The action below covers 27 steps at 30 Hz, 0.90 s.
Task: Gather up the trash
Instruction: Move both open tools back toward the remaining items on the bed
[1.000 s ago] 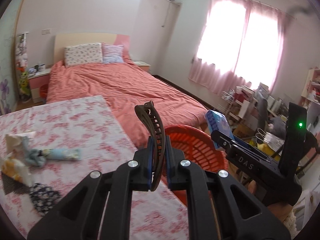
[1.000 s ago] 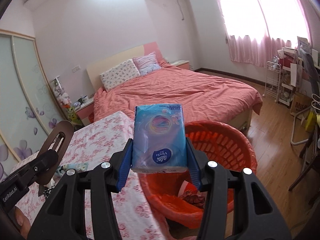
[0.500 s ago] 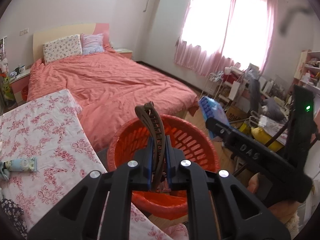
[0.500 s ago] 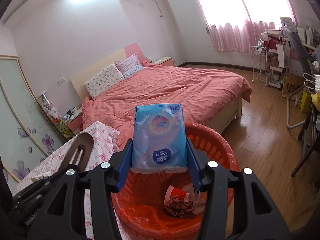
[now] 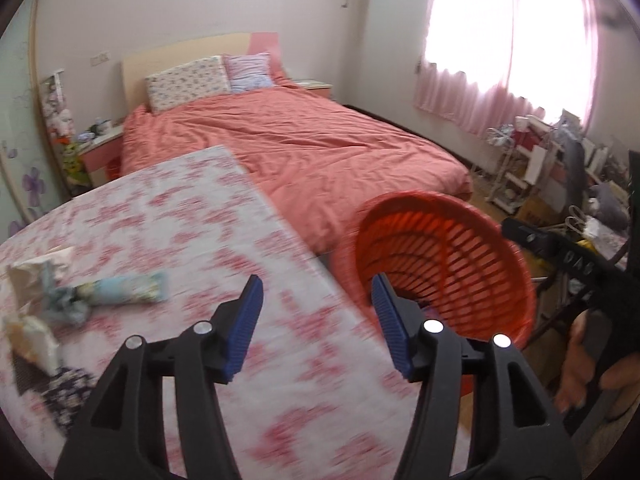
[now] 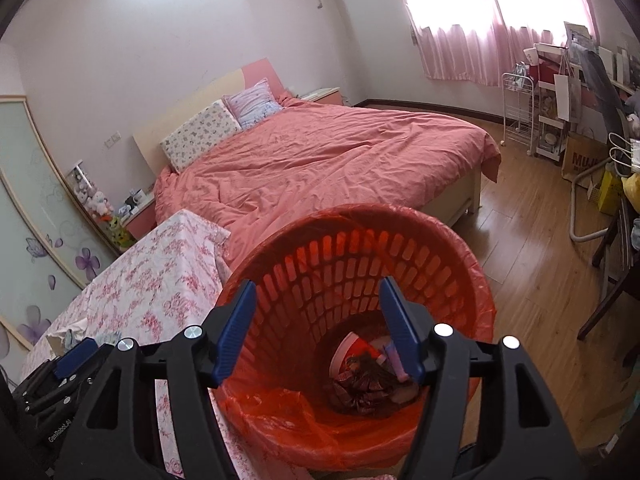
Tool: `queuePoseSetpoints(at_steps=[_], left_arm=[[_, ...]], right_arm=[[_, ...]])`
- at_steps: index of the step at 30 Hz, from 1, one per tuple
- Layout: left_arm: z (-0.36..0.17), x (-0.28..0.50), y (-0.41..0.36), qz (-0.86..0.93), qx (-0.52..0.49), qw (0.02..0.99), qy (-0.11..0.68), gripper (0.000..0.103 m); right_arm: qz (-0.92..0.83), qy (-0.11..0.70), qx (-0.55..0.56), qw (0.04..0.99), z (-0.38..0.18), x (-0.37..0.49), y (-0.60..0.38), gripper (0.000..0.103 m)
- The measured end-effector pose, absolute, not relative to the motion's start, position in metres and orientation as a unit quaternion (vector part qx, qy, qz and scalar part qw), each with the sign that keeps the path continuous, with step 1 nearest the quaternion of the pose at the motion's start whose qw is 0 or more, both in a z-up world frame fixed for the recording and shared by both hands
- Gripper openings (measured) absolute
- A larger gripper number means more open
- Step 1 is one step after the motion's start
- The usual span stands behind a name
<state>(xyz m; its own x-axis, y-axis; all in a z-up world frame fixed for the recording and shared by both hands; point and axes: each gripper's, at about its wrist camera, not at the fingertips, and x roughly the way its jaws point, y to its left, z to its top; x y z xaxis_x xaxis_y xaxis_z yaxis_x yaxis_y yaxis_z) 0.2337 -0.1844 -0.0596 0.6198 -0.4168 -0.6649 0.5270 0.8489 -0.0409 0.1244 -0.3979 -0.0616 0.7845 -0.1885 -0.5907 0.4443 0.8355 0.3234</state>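
Note:
My left gripper [image 5: 317, 284] hangs over the right edge of the flower-cloth table [image 5: 180, 216]; its jaws are opening, with nothing between them. On the table's left lie a light blue wrapper [image 5: 120, 294], crumpled paper [image 5: 32, 276] and a dark patterned scrap [image 5: 66, 396]. The orange basket [image 5: 440, 252] stands just right of the table. My right gripper [image 6: 318, 284] is held above the basket [image 6: 360, 232], jaws opening and empty. Wrappers and dark crumpled trash [image 6: 360, 376] lie at the basket's bottom. A hand [image 5: 588, 364] holds the right gripper's handle.
A bed with a salmon cover [image 6: 320, 160] stands behind the table and basket. Wooden floor [image 6: 540, 260] spreads to the right. A white wire cart [image 6: 520, 112], bags and a dark chair [image 6: 612, 288] crowd the right wall under the pink curtains.
The left gripper has let go of the brown hair clip and the right one of the blue tissue pack; both now stand open and empty. The left view has swung toward the table.

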Motion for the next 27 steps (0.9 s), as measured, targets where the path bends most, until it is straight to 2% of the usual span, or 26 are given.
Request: queuePoseSetpoints(at_steps=[7, 16, 27], left_arm=[[-0.058, 0.238, -0.095, -0.181, 0.06, 0.917, 0.351, 0.066], [-0.065, 0.275, 0.031, -0.022, -0.016, 0.925, 0.38, 0.075], [-0.091, 0.304, 0.046, 0.018, -0.016, 0.909, 0.417, 0.076]], right_arm=[[-0.139, 0.307, 0.202, 0.919, -0.063, 0.137, -0.36, 0.064], [-0.083, 0.34, 0.157, 0.924, -0.069, 0.152, -0.299, 0.064], [-0.012, 0.374, 0.119, 0.92, -0.079, 0.167, -0.231, 0.064]])
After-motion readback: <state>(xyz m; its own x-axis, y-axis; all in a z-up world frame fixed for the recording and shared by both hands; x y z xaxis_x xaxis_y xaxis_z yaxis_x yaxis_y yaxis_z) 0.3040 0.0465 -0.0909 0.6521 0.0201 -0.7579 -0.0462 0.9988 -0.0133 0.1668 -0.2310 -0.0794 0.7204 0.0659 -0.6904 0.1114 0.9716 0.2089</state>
